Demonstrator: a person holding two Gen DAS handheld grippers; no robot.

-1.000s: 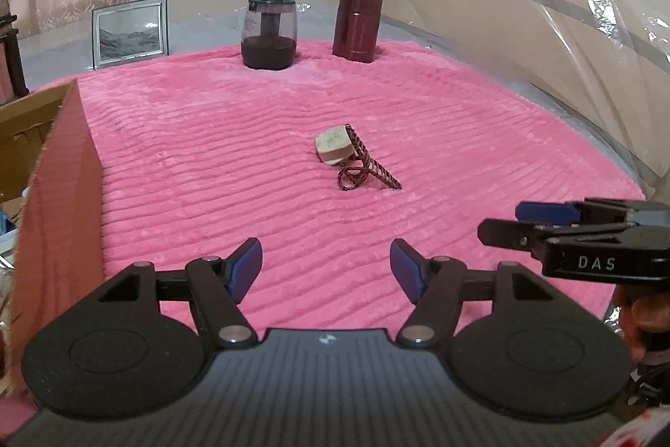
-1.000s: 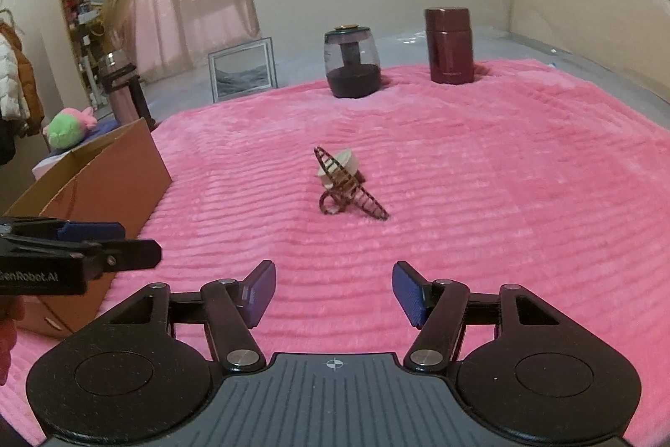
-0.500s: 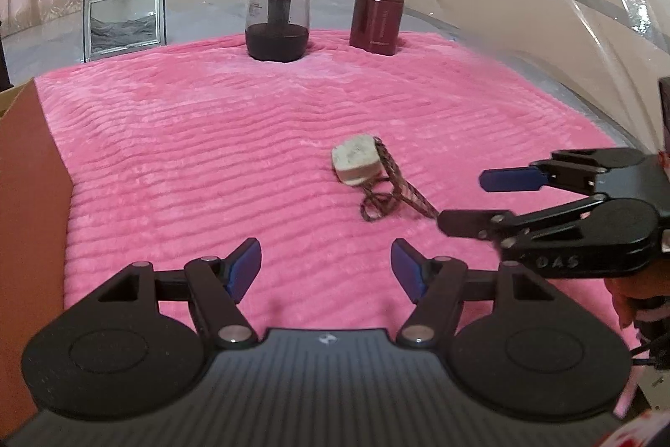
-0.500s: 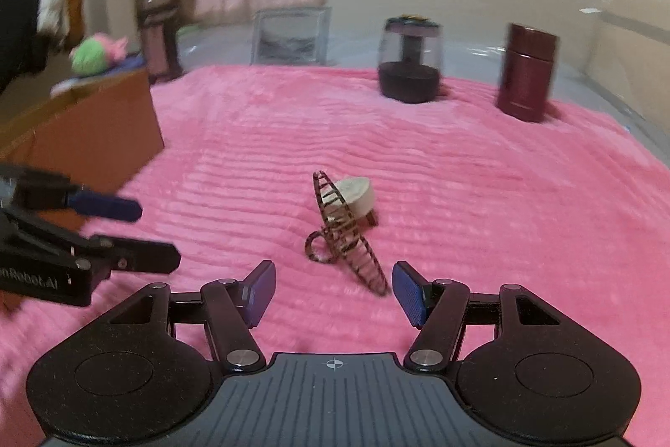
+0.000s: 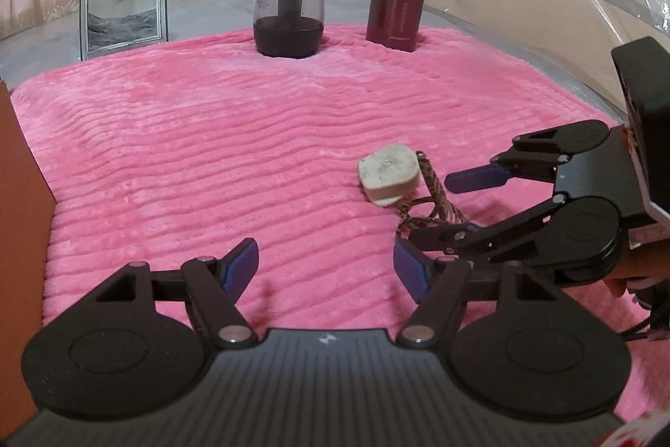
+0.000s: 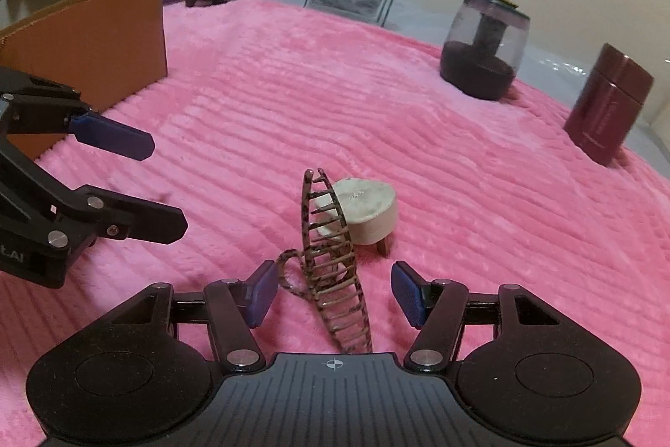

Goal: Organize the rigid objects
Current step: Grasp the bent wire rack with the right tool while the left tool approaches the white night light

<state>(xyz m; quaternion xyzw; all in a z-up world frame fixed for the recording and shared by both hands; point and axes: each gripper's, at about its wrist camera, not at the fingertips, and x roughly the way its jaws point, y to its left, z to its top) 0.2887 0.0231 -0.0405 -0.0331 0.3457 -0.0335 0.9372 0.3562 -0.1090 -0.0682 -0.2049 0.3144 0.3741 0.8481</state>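
Left gripper (image 5: 324,264) hung with jaws opening and nothing between them, near the blanket's (image 5: 209,137) left edge beside the box (image 6: 96,32). Mid-blanket, the right gripper (image 6: 333,292) was closing around the hair claw (image 6: 331,262), pads not yet touching, with the plug (image 6: 364,210) just behind. Neither looked boxed yet; jar (image 6: 483,47) and flask (image 6: 607,107) stood at the far edge.

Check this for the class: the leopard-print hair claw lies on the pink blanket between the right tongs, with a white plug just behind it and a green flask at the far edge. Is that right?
One detail is wrong: the flask is dark red, not green, as the right wrist view shows. The hair claw does lie on the pink blanket between the closing right tongs, white plug just behind.
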